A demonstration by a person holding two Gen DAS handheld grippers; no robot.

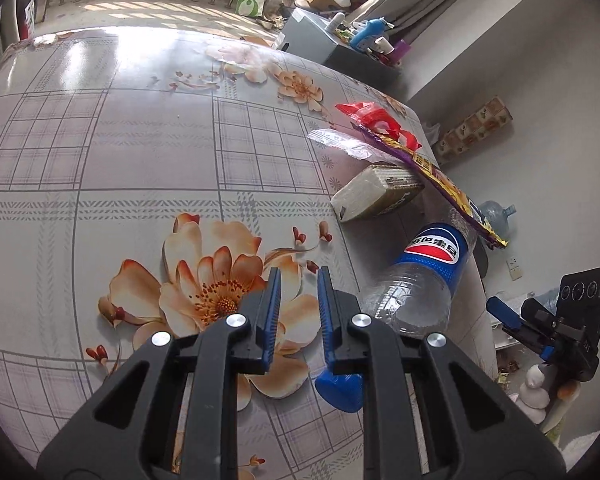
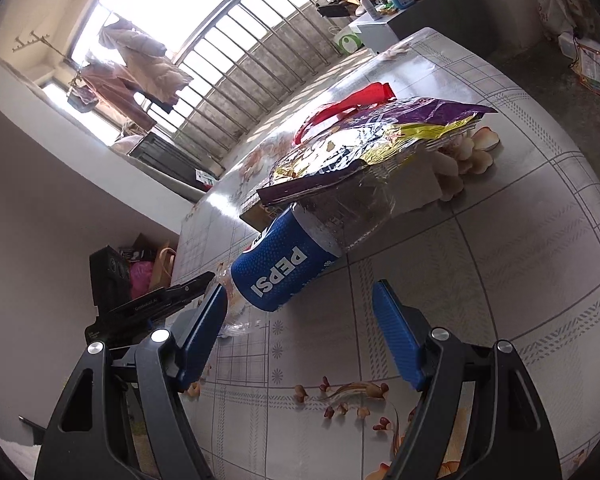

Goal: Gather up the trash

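Note:
An empty Pepsi bottle [image 1: 424,276] with a blue cap [image 1: 338,390] lies on the flowered table [image 1: 140,140], its cap just right of my left gripper [image 1: 299,276], which is open a little and empty. A purple and gold snack bag [image 1: 440,178] rests on the bottle and on a tan carton [image 1: 376,192]. A red wrapper [image 1: 374,120] and a clear wrapper [image 1: 340,142] lie behind. In the right wrist view the bottle [image 2: 280,276] lies ahead of my wide-open, empty right gripper [image 2: 300,300], with the bag [image 2: 380,144] on top.
The table's right edge [image 1: 456,208] drops to the floor, with a water jug [image 1: 496,212] and a small patterned box [image 1: 476,128] below. A cluttered cabinet [image 1: 340,44] stands beyond the table. My right gripper shows in the left wrist view [image 1: 540,324].

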